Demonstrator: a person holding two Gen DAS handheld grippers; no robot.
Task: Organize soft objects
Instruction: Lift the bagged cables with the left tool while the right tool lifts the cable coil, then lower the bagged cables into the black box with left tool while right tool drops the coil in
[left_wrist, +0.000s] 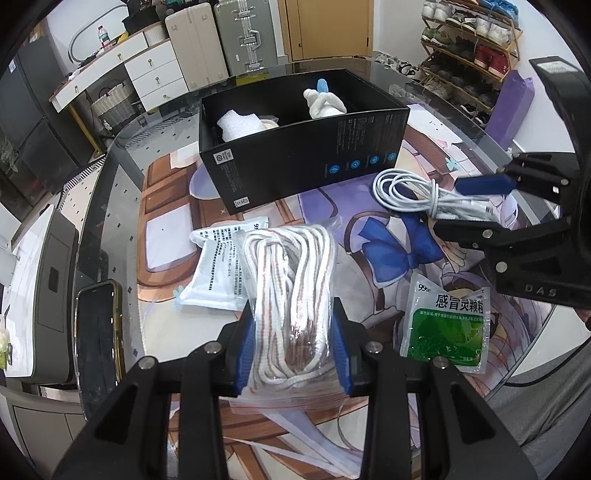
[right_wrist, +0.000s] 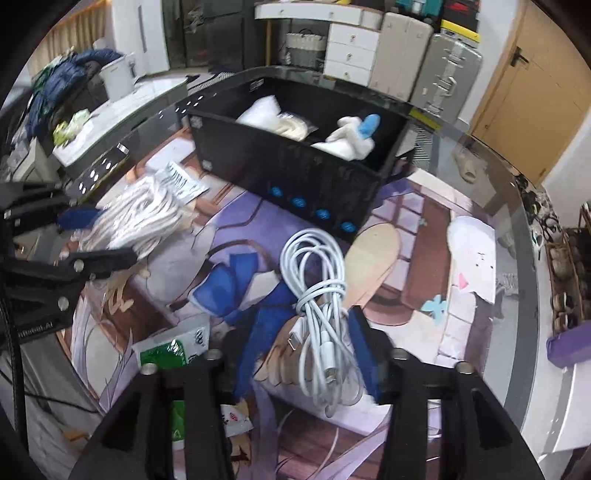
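My left gripper (left_wrist: 293, 350) is shut on a clear zip bag of white rope (left_wrist: 291, 280), its blue pads pressing both sides just above the printed mat; the bag of rope (right_wrist: 140, 218) also shows at the left of the right wrist view. My right gripper (right_wrist: 310, 350) stands open over a coiled white cable (right_wrist: 314, 280). The cable lies on the mat between the pads, which do not squeeze it. Behind both stands an open black box (left_wrist: 306, 162) holding white foam (left_wrist: 236, 125) and a white plush toy (left_wrist: 325, 101).
A green medicine sachet (left_wrist: 447, 325) lies right of the rope bag and a white sachet (left_wrist: 218, 266) lies to its left. A phone (left_wrist: 98, 332) rests near the glass table's left edge. Drawers, suitcases and a shoe rack (left_wrist: 469, 55) stand beyond the table.
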